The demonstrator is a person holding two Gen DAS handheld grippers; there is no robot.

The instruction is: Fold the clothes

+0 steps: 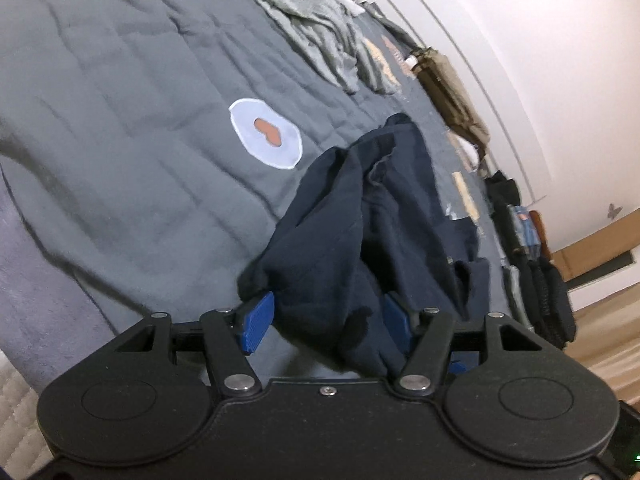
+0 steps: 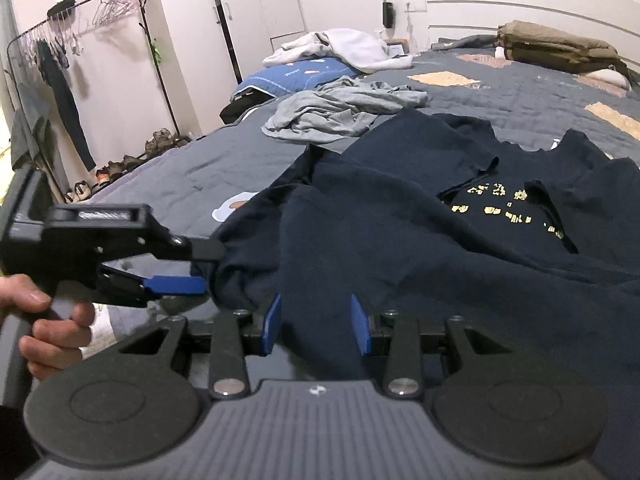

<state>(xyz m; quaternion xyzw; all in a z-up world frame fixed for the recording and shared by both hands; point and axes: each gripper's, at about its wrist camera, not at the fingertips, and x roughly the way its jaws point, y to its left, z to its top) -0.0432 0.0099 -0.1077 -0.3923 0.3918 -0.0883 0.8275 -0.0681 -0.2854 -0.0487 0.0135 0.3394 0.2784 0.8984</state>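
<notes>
A navy T-shirt [image 2: 400,232] with a gold print [image 2: 504,208] lies rumpled on the grey bedspread [image 2: 192,176]. In the right wrist view my right gripper [image 2: 316,324] is open at the shirt's near hem, with cloth between and under its blue pads. My left gripper [image 2: 206,268], held by a hand [image 2: 48,320], reaches in from the left with its fingers apart around the shirt's edge. In the left wrist view the left gripper [image 1: 326,320] is open wide, and a bunched fold of the navy T-shirt [image 1: 360,220] sits between its pads.
A crumpled grey garment [image 2: 340,108] lies farther up the bed, with a white hoodie [image 2: 348,48] and blue pillow [image 2: 292,76] beyond. Folded olive clothes [image 2: 556,46] rest by the headboard. A clothes rack [image 2: 60,40] and shoes [image 2: 120,168] stand left of the bed.
</notes>
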